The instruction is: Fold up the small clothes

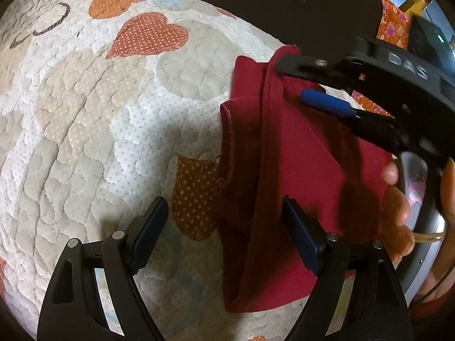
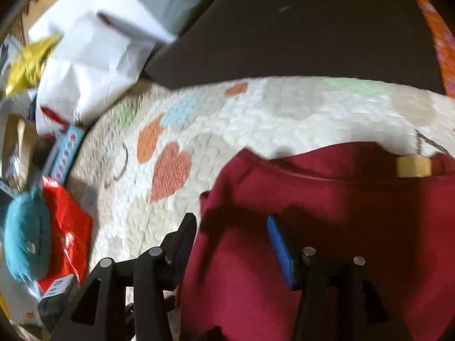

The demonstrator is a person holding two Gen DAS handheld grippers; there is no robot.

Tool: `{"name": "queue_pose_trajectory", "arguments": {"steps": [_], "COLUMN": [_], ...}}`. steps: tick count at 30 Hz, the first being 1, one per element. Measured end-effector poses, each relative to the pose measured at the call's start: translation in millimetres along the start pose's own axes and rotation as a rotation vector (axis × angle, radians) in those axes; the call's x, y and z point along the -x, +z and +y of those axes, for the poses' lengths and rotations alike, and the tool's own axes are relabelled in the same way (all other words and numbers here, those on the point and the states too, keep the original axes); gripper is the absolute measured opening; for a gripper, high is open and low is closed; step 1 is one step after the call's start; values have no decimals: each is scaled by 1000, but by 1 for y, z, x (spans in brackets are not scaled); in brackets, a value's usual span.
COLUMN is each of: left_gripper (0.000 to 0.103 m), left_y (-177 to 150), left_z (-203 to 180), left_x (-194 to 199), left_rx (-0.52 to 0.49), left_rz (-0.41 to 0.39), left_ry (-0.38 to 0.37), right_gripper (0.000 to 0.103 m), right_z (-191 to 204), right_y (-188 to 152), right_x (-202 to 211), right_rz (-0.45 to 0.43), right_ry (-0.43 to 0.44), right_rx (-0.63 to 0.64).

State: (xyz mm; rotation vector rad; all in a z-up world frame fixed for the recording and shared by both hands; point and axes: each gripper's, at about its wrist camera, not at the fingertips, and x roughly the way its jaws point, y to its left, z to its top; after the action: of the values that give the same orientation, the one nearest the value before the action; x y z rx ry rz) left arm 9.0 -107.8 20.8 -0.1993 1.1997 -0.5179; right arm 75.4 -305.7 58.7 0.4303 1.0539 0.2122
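On the white quilted bedcover with patchwork hearts (image 1: 93, 130), the left wrist view shows the folded dark red cloth garment (image 1: 307, 176) lying toward the cover's right side, a long narrow shape whose long axis runs from the near edge of the cover up toward the far edge. A folded layer makes a ridge along that same line, and a curved hem bulges out on the garment's left flank beside an orange dotted patch (image 1: 196, 196).

The left gripper (image 1: 224, 234) stands with its jaws wide and holds nothing: its left finger is over bare quilt, its right finger (image 1: 301, 238) over the red cloth, so the garment's left edge lies between the two, with no pad pressing on it. Farther right, the right gripper (image 1: 327, 103) reaches in over the garment's far end, with a hand (image 1: 398, 199) on its handle.

In the blurred right wrist view, the right gripper (image 2: 231, 244) has its jaws partly apart and grips nothing; the garment (image 2: 341, 213) spreads beneath and past its right finger (image 2: 280, 253), while its left finger hangs over the quilt (image 2: 241, 130) just beside the cloth's edge. A small pale wooden block (image 2: 413, 165) sits at the garment's far edge.
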Motion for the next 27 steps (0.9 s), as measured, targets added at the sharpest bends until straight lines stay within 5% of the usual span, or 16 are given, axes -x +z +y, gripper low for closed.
{"name": "queue_pose_trajectory", "arguments": {"steps": [8, 11, 13, 21, 22, 23, 27], "left_gripper": [83, 83, 83, 83, 81, 68, 39], "left_y": [0, 2, 5, 20, 20, 21, 27], "left_z": [0, 2, 5, -12, -15, -17, -19], "left_x": [1, 2, 3, -9, -10, -11, -16], "left_rx": [-29, -9, 12, -49, -51, -45, -25], "left_rz": [9, 10, 18, 4, 6, 9, 33], "left_ry": [6, -4, -16, -60, -92, -137, -156], "right_gripper": [51, 32, 14, 11, 11, 12, 25], "right_z": [32, 31, 21, 2, 1, 0, -28], "right_y": [3, 3, 5, 0, 1, 0, -15], "right_x": [-45, -47, -37, 20, 24, 28, 64], "right_rz": [134, 141, 122, -8, -14, -19, -90], "right_ry": [-170, -180, -109, 87, 97, 100, 107], "right_rx": [183, 270, 228, 139, 136, 140, 70]}}
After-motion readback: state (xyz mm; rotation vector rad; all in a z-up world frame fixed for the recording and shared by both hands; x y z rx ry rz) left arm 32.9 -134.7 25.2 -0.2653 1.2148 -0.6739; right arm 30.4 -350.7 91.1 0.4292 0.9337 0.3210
